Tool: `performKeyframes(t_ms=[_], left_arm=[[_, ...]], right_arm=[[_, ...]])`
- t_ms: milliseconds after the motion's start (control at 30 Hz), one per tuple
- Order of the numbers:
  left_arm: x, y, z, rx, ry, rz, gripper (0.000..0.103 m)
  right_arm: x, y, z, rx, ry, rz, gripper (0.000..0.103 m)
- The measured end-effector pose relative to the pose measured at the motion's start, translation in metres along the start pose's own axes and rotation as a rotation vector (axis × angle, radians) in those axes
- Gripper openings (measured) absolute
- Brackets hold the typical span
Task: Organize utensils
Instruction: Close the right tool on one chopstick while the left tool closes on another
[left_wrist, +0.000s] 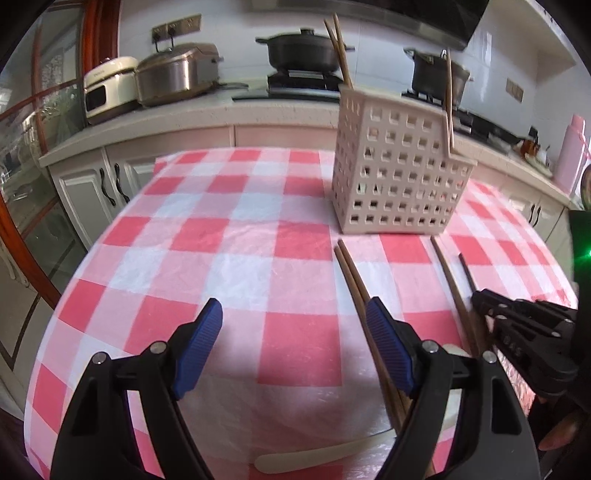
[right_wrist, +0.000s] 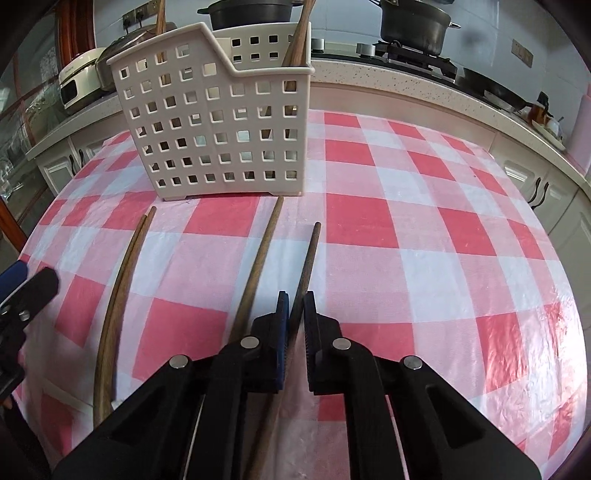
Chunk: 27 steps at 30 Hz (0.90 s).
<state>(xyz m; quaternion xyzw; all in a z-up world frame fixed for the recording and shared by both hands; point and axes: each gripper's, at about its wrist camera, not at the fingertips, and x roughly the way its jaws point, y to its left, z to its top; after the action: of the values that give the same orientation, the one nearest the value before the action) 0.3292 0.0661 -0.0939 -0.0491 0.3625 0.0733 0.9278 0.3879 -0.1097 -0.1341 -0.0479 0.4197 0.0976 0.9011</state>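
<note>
At 6 o'clock on the desk, right tool clamped on dark chopstick; left tool apart, empty. Pickup step. Next: lift, tip upright into basket at 11 o'clock.

A table with a red-and-white checked cloth stands near. Far behind, a pale counter over white cabinets carries a stove and dark pots.
</note>
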Motion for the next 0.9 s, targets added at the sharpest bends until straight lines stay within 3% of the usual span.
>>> performKeyframes(t_ms=[200, 367, 433, 667, 900], left_arm=[[0.025, -0.009, 0.004, -0.026, 0.095, -0.021, 0.065], [0.031, -0.018, 0.006, -0.024, 0.103, -0.024, 0.062], [0.035, -0.022, 0.007, -0.016, 0.117, -0.013, 0.055], [0.047, -0.024, 0.008, -0.029, 0.151, -0.014, 0.048], [0.057, -0.033, 0.014, -0.017, 0.182, -0.030, 0.031]], right_arm=[[-0.004, -0.013, -0.006, 0.014, -0.003, 0.028, 0.007], [-0.005, -0.018, -0.006, 0.027, -0.003, 0.056, 0.007], [-0.005, -0.019, -0.006, 0.033, -0.004, 0.065, 0.007], [-0.005, -0.022, -0.006, 0.041, 0.000, 0.088, 0.007], [-0.001, -0.022, 0.000, 0.028, 0.010, 0.080, 0.007]])
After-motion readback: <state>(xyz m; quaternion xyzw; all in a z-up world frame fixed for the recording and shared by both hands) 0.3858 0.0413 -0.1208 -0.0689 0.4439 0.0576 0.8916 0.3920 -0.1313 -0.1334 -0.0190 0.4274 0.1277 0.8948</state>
